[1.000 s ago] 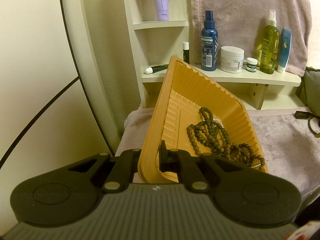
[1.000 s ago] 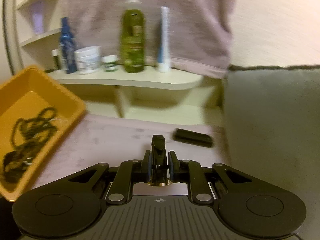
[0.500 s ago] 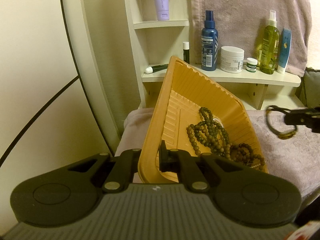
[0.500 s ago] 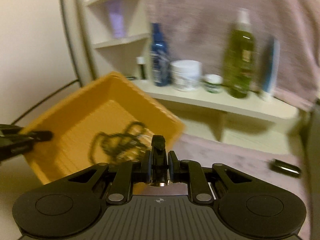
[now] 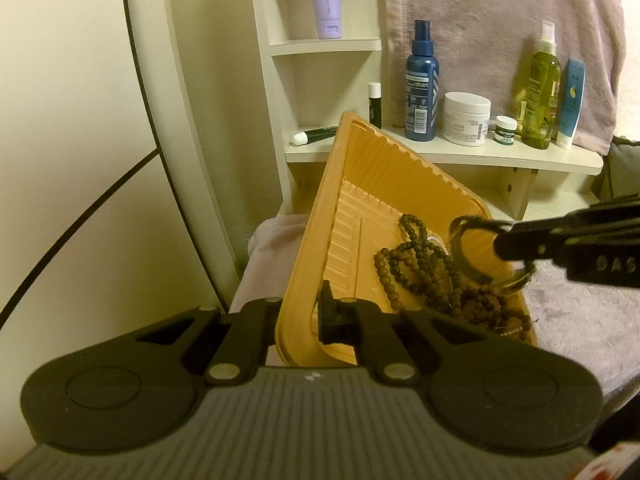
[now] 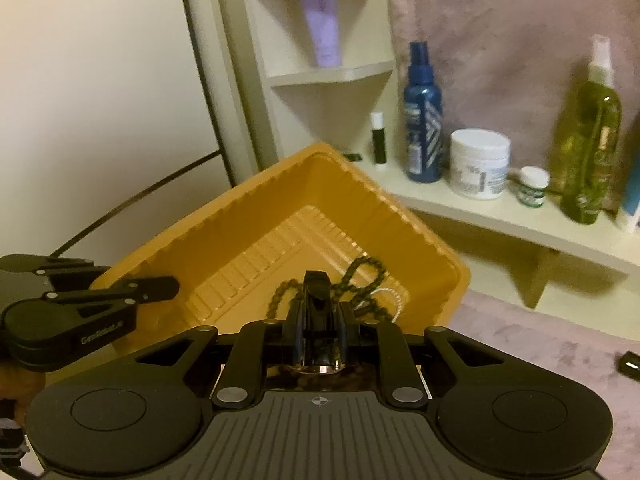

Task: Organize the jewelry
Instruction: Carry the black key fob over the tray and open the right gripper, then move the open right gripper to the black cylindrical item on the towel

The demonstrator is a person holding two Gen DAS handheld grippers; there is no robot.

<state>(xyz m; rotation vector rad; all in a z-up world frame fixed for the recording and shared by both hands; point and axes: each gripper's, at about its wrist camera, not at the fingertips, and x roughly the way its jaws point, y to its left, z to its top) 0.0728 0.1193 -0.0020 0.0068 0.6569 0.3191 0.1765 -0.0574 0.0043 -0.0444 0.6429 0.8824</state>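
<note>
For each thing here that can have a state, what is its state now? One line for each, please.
Orange tray: tilted, its rim clamped by the left gripper.
Left gripper: shut on the tray rim.
Right gripper: shut on a bracelet, over the tray.
Bracelet: held in the air, hanging over the tray.
Bead necklace: lying heaped inside the tray.
Blue spray bottle: upright on the shelf.
White jar: upright, lid on.

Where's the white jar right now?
In the left wrist view the white jar stands on the lower shelf behind the orange tray, between the blue spray bottle on its left and a small green-labelled pot on its right.
</note>
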